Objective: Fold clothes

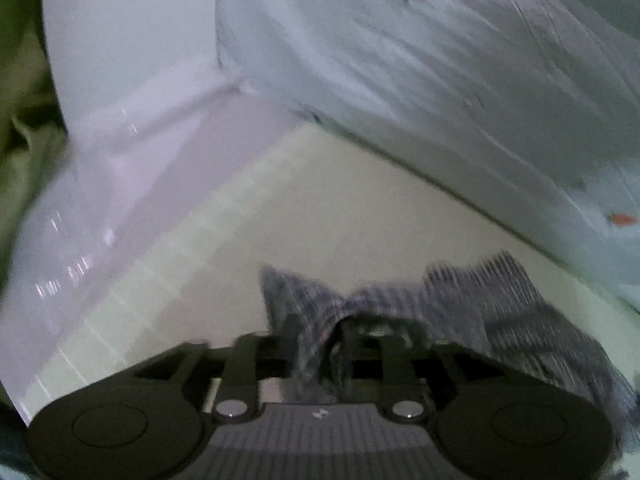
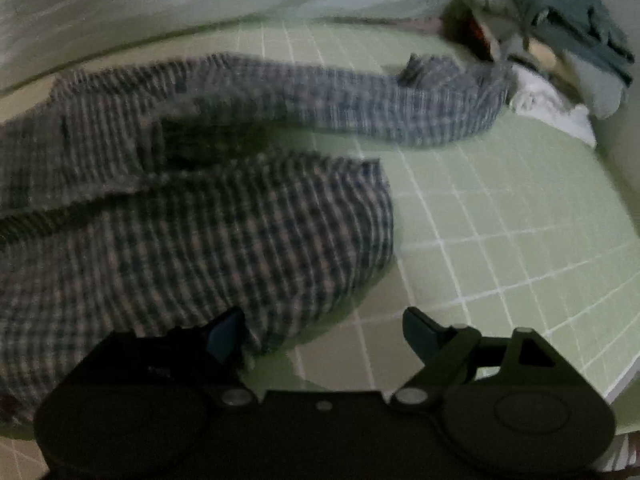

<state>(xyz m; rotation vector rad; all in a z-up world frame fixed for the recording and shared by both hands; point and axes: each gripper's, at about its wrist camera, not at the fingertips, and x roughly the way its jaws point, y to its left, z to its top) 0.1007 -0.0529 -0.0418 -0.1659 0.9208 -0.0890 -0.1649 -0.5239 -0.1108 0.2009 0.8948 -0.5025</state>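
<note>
The left gripper [image 1: 320, 344] pinches the checked shirt [image 2: 192, 240]; the right gripper [image 2: 324, 336], spread beside its hem, should bite cloth only, not the mat [image 2: 500, 216].

light: dim | surface: green gridded mat [image 2: 500, 208] | backdrop: pale sheeting [image 1: 400, 60]

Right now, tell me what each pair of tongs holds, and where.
The left tongs are shut on a bunched edge of the checked shirt; which edge cannot be told. The right tongs are open, holding nothing.
</note>
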